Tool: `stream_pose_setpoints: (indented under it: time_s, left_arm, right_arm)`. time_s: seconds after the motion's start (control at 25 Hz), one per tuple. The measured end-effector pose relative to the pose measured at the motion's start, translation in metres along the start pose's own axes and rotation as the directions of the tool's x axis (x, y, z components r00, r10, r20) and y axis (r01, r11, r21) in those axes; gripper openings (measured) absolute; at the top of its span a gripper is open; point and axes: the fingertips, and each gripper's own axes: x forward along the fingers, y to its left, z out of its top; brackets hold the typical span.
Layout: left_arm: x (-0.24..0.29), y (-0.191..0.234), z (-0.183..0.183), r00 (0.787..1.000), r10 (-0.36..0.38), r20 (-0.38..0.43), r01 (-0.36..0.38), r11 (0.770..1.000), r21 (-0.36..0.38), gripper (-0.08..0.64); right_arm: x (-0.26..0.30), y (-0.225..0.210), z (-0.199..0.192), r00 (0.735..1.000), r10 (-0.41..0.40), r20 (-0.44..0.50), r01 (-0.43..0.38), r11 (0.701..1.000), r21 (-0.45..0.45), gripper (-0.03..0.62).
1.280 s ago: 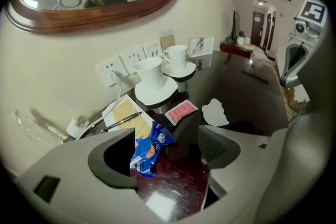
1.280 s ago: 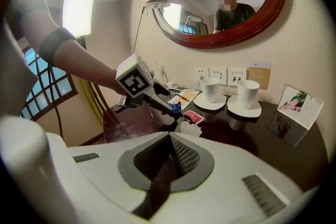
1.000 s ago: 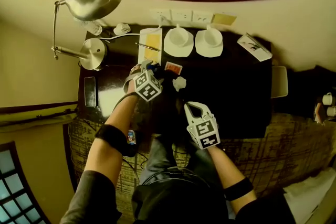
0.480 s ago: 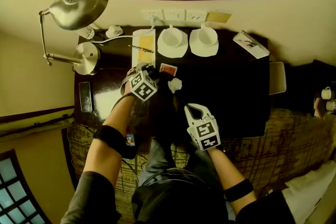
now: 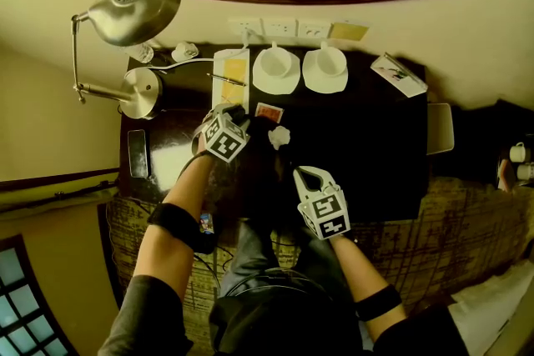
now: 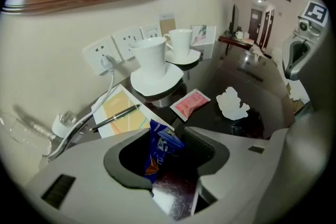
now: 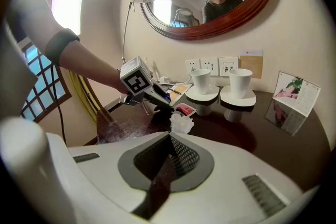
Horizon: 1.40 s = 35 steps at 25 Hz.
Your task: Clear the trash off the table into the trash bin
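My left gripper (image 5: 238, 109) points down at the dark table (image 5: 367, 154), next to a red sachet (image 5: 269, 112). Its jaws have just been closing, and a blue wrapper (image 6: 160, 150) with a silver foil inside stands pinched between the pads (image 6: 165, 139). A crumpled white paper (image 5: 279, 136) lies just right of it, also seen as the white paper (image 6: 232, 103) beyond the red sachet (image 6: 191, 104). My right gripper (image 5: 302, 172) hovers nearer the table's front edge, shut and holding nothing (image 7: 168, 138). It looks toward the left gripper (image 7: 157, 94) and the crumpled paper (image 7: 181, 123).
Two white cups on saucers (image 5: 276, 68) (image 5: 325, 68) stand at the back by the wall sockets. Left of them lie a notepad with a pen (image 5: 230, 75), a metal desk lamp (image 5: 125, 12) and a dark phone (image 5: 138, 152). A picture card (image 5: 402, 75) sits far right.
The left gripper has rolled slightly in place beside the red sachet. The right gripper has kept still.
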Motion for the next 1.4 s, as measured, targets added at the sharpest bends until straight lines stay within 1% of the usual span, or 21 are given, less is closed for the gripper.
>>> stream_pose_setpoints:
  time_s: [0.2,0.4,0.56,0.68,0.8,0.88,1.04,1.12,1.24,1.4]
  left_arm:
    - [-0.017,0.006,0.002,0.999,0.036,0.041,-0.033,0.997,-0.067,0.202]
    - [-0.060,0.002,0.022,0.987,0.097,0.131,-0.080,0.988,-0.133,0.202]
    - [-0.102,-0.010,0.035,0.967,0.148,0.206,-0.110,0.977,-0.184,0.202]
    - [-0.140,-0.017,0.048,0.939,0.190,0.285,-0.120,0.962,-0.245,0.202]
    - [-0.175,-0.028,0.056,0.905,0.236,0.354,-0.117,0.938,-0.325,0.202]
    - [-0.195,-0.036,0.058,0.878,0.274,0.392,-0.122,0.921,-0.369,0.202]
    - [-0.228,-0.054,0.063,0.827,0.343,0.445,-0.128,0.886,-0.446,0.201]
    - [-0.236,-0.059,0.061,0.807,0.382,0.451,-0.137,0.864,-0.485,0.201]
    - [-0.249,-0.066,0.053,0.785,0.436,0.440,-0.150,0.822,-0.549,0.199]
    - [-0.270,-0.075,0.029,0.765,0.509,0.394,-0.197,0.768,-0.609,0.199]
  right_arm:
    - [-0.002,0.005,0.004,1.000,0.010,0.006,-0.010,1.000,-0.013,0.003]
    - [-0.010,0.008,0.011,1.000,0.020,0.020,-0.020,0.999,-0.039,0.003]
    - [-0.018,0.009,0.024,0.999,0.029,0.035,-0.026,0.997,-0.066,0.003]
    - [-0.022,0.006,0.039,0.998,0.031,0.049,-0.026,0.996,-0.084,0.003]
    - [-0.029,0.003,0.057,0.997,0.033,0.073,-0.027,0.995,-0.091,0.003]
    - [-0.036,-0.001,0.066,0.995,0.035,0.092,-0.026,0.995,-0.095,0.003]
    - [-0.047,-0.006,0.081,0.991,0.043,0.125,-0.030,0.994,-0.101,0.003]
    - [-0.051,-0.005,0.086,0.990,0.053,0.133,-0.038,0.993,-0.113,0.003]
    - [-0.053,0.007,0.095,0.986,0.089,0.142,-0.068,0.987,-0.144,0.003]
    - [-0.051,0.044,0.105,0.973,0.184,0.141,-0.154,0.967,-0.204,0.003]
